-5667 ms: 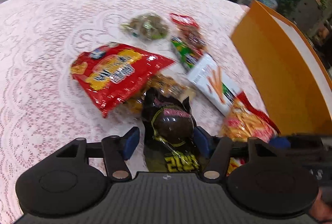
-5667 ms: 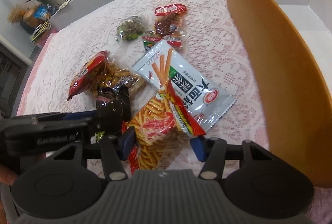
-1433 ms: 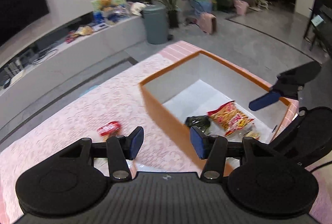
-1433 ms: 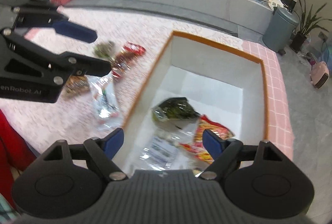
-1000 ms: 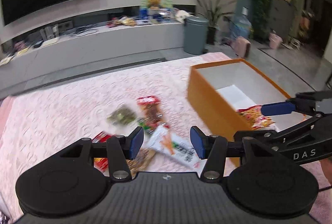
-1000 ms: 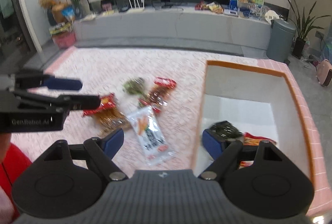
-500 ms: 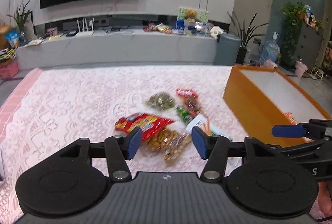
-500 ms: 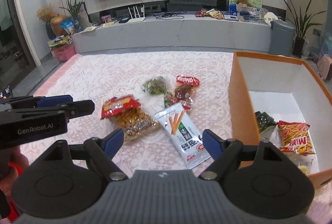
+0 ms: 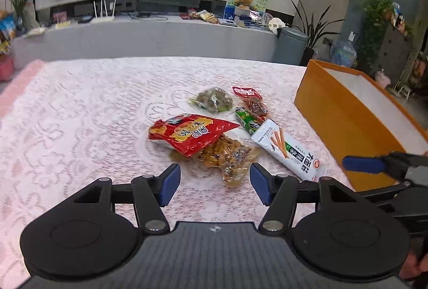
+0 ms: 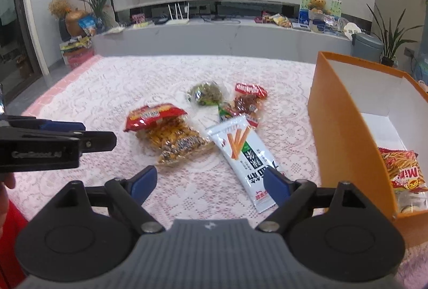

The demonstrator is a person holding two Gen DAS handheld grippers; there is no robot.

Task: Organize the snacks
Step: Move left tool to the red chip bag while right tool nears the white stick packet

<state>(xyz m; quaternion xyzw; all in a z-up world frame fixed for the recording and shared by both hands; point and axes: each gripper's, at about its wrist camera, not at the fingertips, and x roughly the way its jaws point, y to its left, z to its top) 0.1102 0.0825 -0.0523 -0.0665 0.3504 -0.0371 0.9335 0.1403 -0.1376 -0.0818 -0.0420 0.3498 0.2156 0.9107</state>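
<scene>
On the lace tablecloth (image 9: 80,112) we note a red-topped snack bag (image 9: 190,132), glossy, crumpled. Left gripper (image 9: 214,180) and right gripper (image 10: 208,182): jaws opening, nothing btwn.

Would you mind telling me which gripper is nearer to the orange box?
Right. The right gripper hovers beside the orange box, over the white stick-snack packet; the left gripper hangs farther off, above the peanut bag.

The left gripper (image 9: 215,183) and right gripper (image 10: 208,183) match: black plastic linkage arms, blue pads on the jaws, round black discs, silver pivot screws and a ribbed grey housing. White lettering, blurred, marks the left gripper's side.
</scene>
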